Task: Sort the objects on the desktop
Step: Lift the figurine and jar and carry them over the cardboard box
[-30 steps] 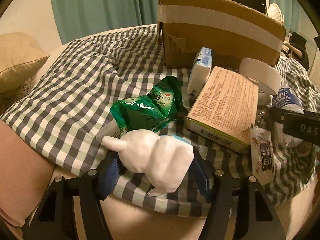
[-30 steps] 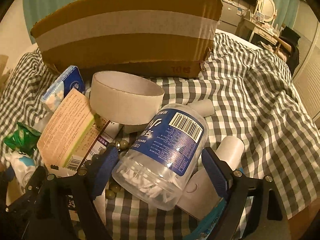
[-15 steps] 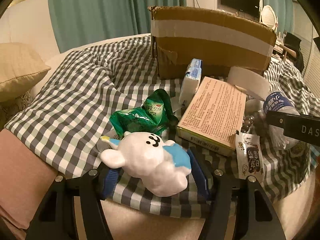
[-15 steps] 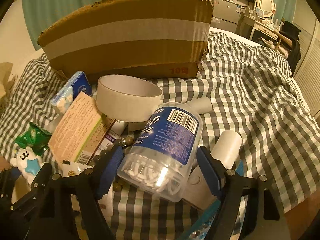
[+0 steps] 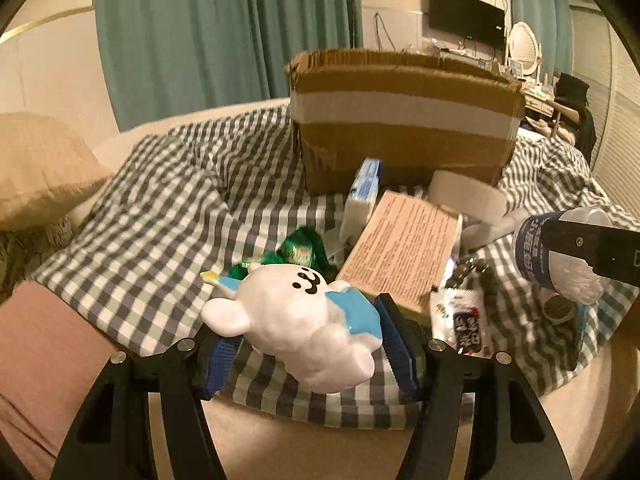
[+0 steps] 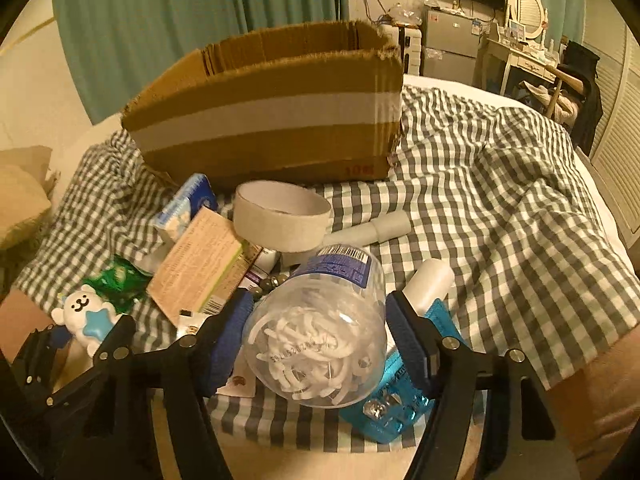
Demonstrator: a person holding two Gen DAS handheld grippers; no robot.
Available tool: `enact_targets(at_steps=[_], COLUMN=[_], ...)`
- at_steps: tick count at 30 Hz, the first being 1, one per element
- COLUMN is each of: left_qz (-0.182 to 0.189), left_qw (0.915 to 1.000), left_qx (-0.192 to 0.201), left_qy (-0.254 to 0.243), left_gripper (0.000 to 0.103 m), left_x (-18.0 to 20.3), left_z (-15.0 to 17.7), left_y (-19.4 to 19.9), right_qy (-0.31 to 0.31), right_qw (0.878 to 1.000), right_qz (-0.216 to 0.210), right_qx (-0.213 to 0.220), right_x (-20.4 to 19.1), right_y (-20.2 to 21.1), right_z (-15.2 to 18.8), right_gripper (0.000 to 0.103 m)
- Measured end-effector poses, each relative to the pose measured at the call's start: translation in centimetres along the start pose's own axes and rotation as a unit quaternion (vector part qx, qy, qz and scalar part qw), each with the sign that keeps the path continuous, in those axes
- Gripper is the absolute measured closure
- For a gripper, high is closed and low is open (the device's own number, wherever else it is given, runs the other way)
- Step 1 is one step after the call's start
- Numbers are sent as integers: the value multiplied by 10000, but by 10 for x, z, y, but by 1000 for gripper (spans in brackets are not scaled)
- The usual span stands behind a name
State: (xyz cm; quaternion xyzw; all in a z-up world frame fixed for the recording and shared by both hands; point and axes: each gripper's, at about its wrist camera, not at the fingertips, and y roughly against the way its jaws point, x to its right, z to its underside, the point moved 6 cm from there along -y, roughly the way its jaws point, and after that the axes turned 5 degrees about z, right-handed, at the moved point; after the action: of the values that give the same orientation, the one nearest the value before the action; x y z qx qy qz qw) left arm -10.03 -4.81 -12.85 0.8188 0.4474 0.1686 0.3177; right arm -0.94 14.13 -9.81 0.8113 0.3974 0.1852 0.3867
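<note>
Left gripper (image 5: 308, 344) pointed down-forward, blue pads (image 5: 394, 340) clamped on both flanks of a toy (image 5: 304, 320). Right gripper (image 6: 320, 344) pitched down too, jaws closing, pads (image 6: 408, 344) against a jar (image 6: 320, 332) between them. Left gripper sat off its left.

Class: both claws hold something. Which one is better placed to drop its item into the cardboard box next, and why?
Right. Its claw grips the jar almost directly facing the box; the left claw, holding the bear, sits further aside.
</note>
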Motion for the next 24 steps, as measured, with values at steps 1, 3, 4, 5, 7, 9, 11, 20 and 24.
enact_targets(at_steps=[1,3,4,5,7,9,11,20,24], left_qz=[11,13,30,45,82,121,163,359,438], left_qw=[10000,9999,9999,9999,9998,9997,9995,9982,9970], left_qx=[24,95,114,137,190,222,275,467,621], left_qy=[-29,-51,-48,-32,-4,-12,-19,-92,-165], left_gripper=[37,37,37,37,37,37,37,37,37], left_x=[1,4,5,5,8,12,17,33,39], left_z=[-2,-5,-8,-11,-14,-17,-20,-45,-64], left_y=[2,7,9,11,15,18,23,36,40], right_qy=[-17,-34,-42,-58,-78,-135,-183,-270,-231], right_qw=[10000,9999,9999,9998,9996,9994,9990,9969,9958], right_qz=[-38,-92,-119,-135,-186,-241,-295,-544,-666], right_qx=[29,84,117,147,182,230,283,505,591], right_x=[1,0,1,1,3,6,8,13,11], right_y=[2,9,13,16,21,27,33,53,59], right_z=[-1,-2,-2,-2,-3,-4,-6,-22,-33], right_gripper=[35,35,35,35,36,36,36,36,36])
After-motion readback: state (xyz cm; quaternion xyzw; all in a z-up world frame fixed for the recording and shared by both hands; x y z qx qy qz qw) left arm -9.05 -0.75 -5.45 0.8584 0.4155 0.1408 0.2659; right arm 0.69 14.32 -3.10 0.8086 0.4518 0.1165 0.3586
